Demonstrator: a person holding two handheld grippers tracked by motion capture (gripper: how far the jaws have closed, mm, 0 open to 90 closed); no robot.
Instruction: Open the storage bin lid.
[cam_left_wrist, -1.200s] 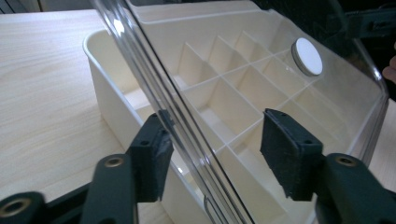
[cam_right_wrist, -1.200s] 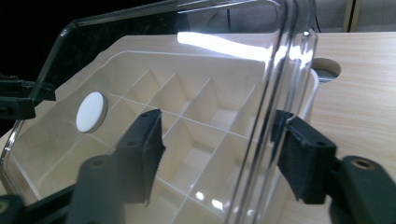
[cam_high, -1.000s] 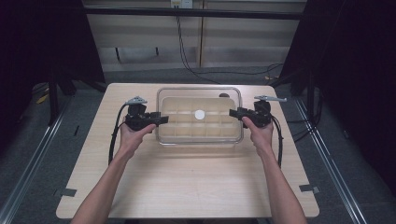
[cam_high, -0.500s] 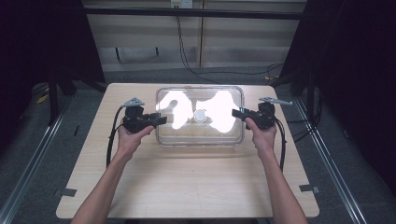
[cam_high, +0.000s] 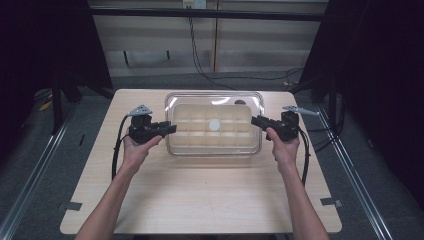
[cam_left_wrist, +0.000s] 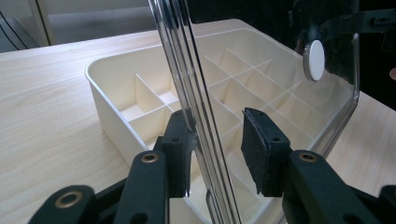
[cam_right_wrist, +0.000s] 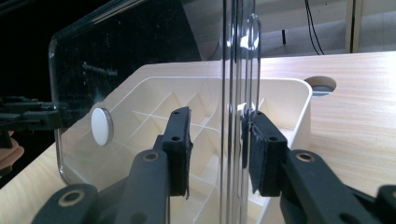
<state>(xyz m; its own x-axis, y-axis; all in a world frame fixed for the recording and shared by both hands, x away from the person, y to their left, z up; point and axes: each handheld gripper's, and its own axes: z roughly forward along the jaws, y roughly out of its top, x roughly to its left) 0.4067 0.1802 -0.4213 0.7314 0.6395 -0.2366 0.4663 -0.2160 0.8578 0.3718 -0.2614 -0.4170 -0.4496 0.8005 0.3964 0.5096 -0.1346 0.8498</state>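
The clear lid (cam_high: 214, 125) sits over the cream divided box (cam_left_wrist: 140, 102), and a gripper has it at each short end. The left gripper (cam_high: 167, 129) has its fingers (cam_left_wrist: 180, 154) around the lid's raised rim; they have just been closing, one pad against the rim while a gap still shows on the other side, so the pinch looks unfinished. The right gripper (cam_high: 257, 121) does the same at the opposite end: its fingers (cam_right_wrist: 261, 149) have just been closing too, one pad on the rim edge, the other standing slightly off.

Between both pairs of fingers the lid edge runs upright in the gripper views, with the box compartments beyond and below it. The round white button (cam_left_wrist: 314, 59) at the lid's middle lies well beyond the fingers.

I judge the reach and placing done, and the grip nearly made. What is left is firming both pinches and lifting the lid evenly off the box, then setting it down on the surface (cam_high: 200, 200).
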